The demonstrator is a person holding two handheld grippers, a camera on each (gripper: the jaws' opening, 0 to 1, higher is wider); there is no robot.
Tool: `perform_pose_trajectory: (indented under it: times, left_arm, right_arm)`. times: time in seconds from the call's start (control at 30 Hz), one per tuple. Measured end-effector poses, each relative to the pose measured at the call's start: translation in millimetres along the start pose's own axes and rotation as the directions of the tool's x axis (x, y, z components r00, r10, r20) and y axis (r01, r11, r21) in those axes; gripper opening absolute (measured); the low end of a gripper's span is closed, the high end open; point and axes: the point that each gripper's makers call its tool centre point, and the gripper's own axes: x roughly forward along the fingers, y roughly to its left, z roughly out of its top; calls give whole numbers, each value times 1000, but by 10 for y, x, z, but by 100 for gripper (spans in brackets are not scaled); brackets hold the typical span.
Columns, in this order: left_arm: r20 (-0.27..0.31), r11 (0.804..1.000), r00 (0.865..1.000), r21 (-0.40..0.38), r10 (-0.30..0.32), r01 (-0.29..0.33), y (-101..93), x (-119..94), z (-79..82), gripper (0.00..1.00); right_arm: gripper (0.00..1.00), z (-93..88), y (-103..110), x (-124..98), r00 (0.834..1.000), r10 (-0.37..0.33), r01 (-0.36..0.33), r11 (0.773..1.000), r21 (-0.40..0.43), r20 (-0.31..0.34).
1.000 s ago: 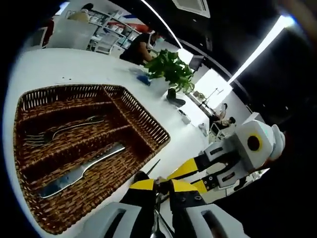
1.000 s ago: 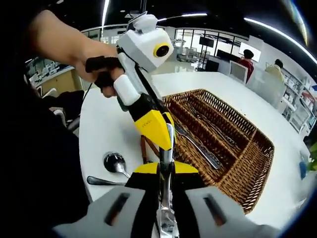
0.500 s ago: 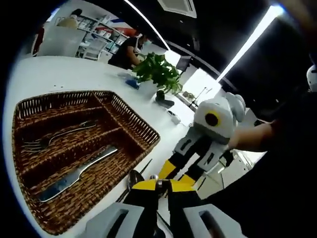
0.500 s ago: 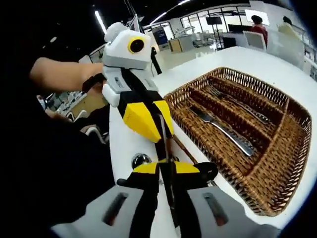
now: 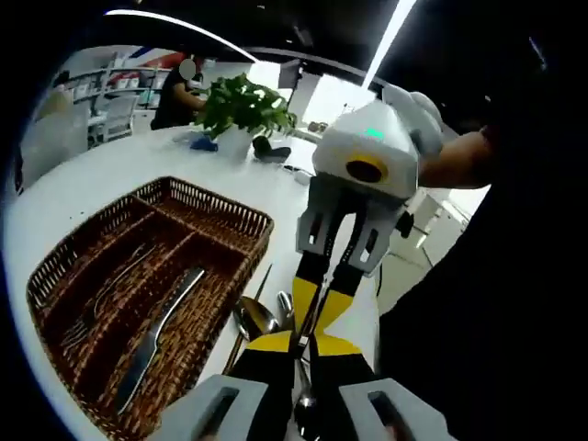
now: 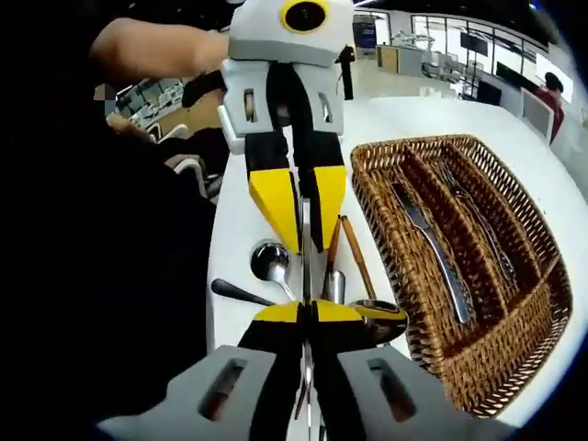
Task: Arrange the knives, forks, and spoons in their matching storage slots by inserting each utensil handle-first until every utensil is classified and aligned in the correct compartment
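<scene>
The white counter (image 6: 241, 230) carries one wicker tray (image 6: 514, 340) with three long compartments and a short cross slot at its far end. The tray is the landmark: in the right gripper view it lies right of the grippers, in the left gripper view (image 5: 55, 276) left of them.

Inside the tray, one knife (image 6: 436, 257) lies in the compartment nearest the loose cutlery, and forks (image 6: 478, 225), probably two, lie in the next compartment; their exact count is hard to make out. The third compartment looks bare.

Just outside the tray's near wall lie the loose utensils: two spoons with bowls clearly showing (image 6: 272, 261) (image 6: 381, 315), one dark handle (image 6: 241, 293), and one wooden handle (image 6: 358, 257). Others are hidden under the grippers.

The left gripper (image 6: 303, 241) and right gripper (image 6: 306, 317) meet tip to tip above this pile. Both pairs of fingers are drawn narrow on the same thin metal utensil (image 5: 301, 401); its ends are cut off, so its kind is unclear.

One potted plant (image 5: 241, 106) stands beyond the tray's far end.
</scene>
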Motion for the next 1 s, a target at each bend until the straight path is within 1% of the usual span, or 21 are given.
perform_pose_trajectory:
  times: [0.07, 0.17, 0.23, 0.27, 0.3, 0.33, 0.4, 0.47, 0.53, 0.6, 0.67, 0.7, 0.73, 0.77, 0.8, 0.83, 0.87, 0.9, 0.93, 0.97, 1.0]
  left_arm:
    - [18, 999, 1000, 35, 20, -21, 1, -52, 46, 3]
    - [55, 998, 998, 52, 34, -37, 26, -131, 96, 3]
    - [76, 997, 996, 65, 36, -41, 24, -177, 124, 2]
    - [101, 997, 994, 74, 30, -38, 14, -213, 159, 2]
    - [126, 998, 992, 52, 24, -31, 5, -234, 194, 2]
    - [150, 998, 989, 53, 8, -16, -28, -270, 242, 1]
    - [152, 996, 988, 84, 16, -29, -21, -299, 284, 1]
    - [153, 995, 988, 93, 23, -37, -42, -296, 329, 1]
    - [157, 994, 987, 96, 39, -54, -34, -310, 356, 1]
    - [166, 992, 985, 102, 54, -71, -50, -320, 401, 2]
    - [186, 995, 979, 41, 77, -86, -55, -345, 452, 3]
    - [195, 996, 976, -13, 93, -92, -14, -356, 433, 4]
    - [203, 993, 973, -61, 109, -98, 7, -381, 459, 4]
    - [213, 991, 970, -94, 115, -97, 11, -410, 489, 5]
    - [214, 985, 967, -127, 139, -114, 27, -448, 524, 6]
    - [222, 981, 957, -100, 185, -166, 91, -508, 562, 10]
    - [227, 979, 954, -100, 197, -179, 103, -527, 578, 19]
    - [233, 972, 946, -114, 226, -204, 124, -569, 606, 27]
    - [238, 960, 931, -114, 275, -255, 172, -648, 636, 33]
    - [239, 951, 920, -91, 310, -296, 211, -708, 639, 38]
    - [230, 931, 903, -83, 364, -354, 256, -806, 627, 42]
  right_arm:
    - [0, 50, -33, -77, 1000, -16, 16, 1000, -18, 8]
    - [0, 157, -76, -185, 999, -48, 50, 996, -75, 25]
    - [0, 231, -75, -264, 998, -46, 49, 995, -91, 41]
    - [0, 260, -80, -294, 998, -42, 46, 995, -88, 47]
    - [0, 301, -65, -333, 998, -36, 42, 994, -105, 56]
    - [0, 323, -75, -350, 998, -36, 43, 990, -136, 58]
    - [0, 357, -94, -396, 998, -42, 50, 982, -181, 50]
    - [0, 375, -119, -421, 998, -56, 62, 977, -203, 37]
    - [0, 403, -125, -441, 997, -69, 72, 982, -177, 27]
    - [0, 423, -127, -475, 997, -77, 79, 978, -195, 18]
    - [0, 457, -122, -520, 997, -82, 82, 977, -197, 7]
    - [0, 470, -121, -538, 996, -91, 90, 975, -205, 7]
    - [0, 501, -153, -569, 993, -118, 117, 968, -222, 10]
    - [0, 518, -153, -589, 993, -116, 116, 970, -214, 13]
    - [0, 538, -165, -612, 992, -121, 123, 969, -214, 19]
    - [0, 555, -183, -642, 992, -128, 129, 970, -206, 16]
    - [0, 550, -215, -679, 988, -154, 150, 965, -216, -2]
    - [0, 542, -235, -710, 985, -172, 163, 960, -229, -19]
    - [0, 548, -227, -730, 984, -175, 164, 959, -231, -27]
    - [0, 559, -227, -751, 983, -180, 168, 958, -232, -30]
    - [0, 575, -239, -792, 980, -197, 182, 955, -232, -41]
